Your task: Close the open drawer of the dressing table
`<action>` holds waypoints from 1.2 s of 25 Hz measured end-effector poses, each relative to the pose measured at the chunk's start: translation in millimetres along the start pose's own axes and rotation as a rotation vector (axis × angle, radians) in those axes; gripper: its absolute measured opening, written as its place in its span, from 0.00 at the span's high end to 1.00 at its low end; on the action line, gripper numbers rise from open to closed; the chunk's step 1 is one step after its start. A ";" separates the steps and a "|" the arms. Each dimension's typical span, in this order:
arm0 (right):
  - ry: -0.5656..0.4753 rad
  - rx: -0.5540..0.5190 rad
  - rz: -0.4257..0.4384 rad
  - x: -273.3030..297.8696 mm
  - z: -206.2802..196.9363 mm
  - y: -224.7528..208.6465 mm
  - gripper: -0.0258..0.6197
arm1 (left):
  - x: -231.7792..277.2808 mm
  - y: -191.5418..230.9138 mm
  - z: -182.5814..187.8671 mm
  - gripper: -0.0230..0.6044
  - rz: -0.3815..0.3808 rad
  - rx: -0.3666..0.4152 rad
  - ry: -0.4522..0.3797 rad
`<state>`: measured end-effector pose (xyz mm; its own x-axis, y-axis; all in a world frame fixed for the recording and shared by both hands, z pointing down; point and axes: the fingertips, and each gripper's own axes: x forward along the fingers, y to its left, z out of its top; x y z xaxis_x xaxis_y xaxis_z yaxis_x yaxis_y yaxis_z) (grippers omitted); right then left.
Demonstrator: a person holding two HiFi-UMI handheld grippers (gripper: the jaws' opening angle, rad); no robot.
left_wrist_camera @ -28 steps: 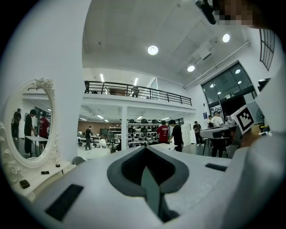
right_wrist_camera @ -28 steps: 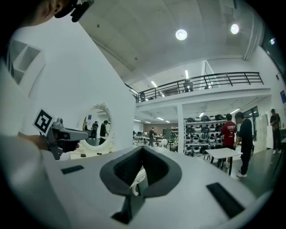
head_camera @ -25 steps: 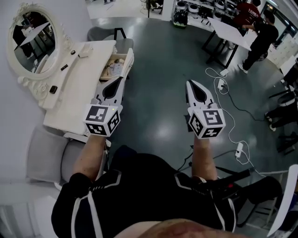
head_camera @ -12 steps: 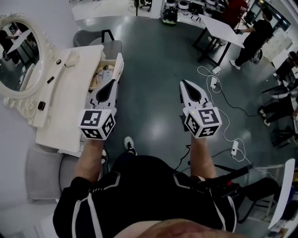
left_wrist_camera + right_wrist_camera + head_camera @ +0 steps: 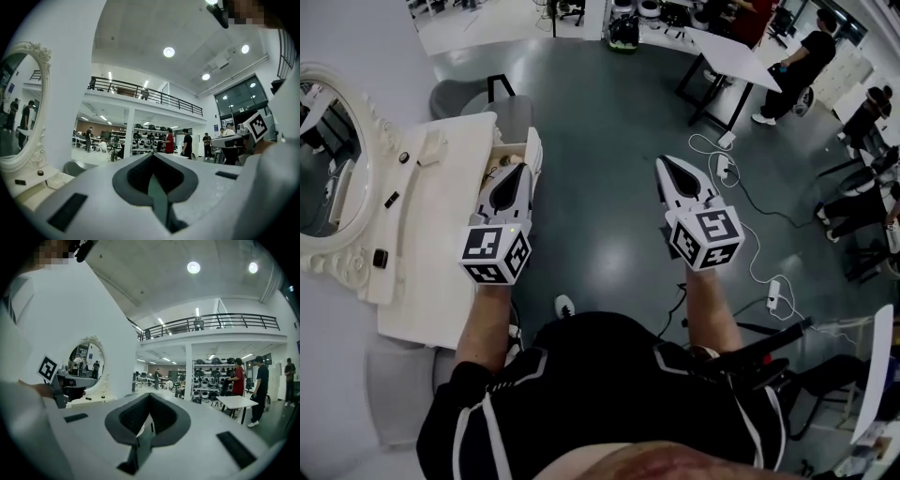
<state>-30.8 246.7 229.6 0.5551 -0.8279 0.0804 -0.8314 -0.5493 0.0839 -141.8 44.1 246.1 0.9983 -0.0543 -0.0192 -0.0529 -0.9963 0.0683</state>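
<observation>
I have walked closer in the last second. In the head view the dressing table has slid down and left, and my left gripper, which was short of the drawer, now has its tip over the near end of it. The drawer itself has not moved; it still stands pulled out from the table's right-hand side, with small things showing inside. So the closing has not begun, only the approach.

My left jaws are pressed together with nothing between them, and so are those of my right gripper, which hangs over the bare floor, well apart from the table.

I judge the next step is to get the left jaws onto the drawer's outer front and push it toward the table. Nothing lies between the two. A grey chair stands beyond the table's far end, clear of the drawer's travel. The oval mirror is across the table, and cables trail on the floor to my right.
</observation>
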 end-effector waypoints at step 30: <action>-0.009 0.038 0.149 196.1 -10.5 -11.7 0.95 | 78.6 128.6 -23.9 0.96 0.144 0.029 0.050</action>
<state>88.1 91.9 254.9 0.4257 -0.9013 0.0804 -0.9049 -0.4243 0.0345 -69.6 -86.7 277.1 0.9802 -0.1941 0.0385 -0.1956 -0.9799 0.0382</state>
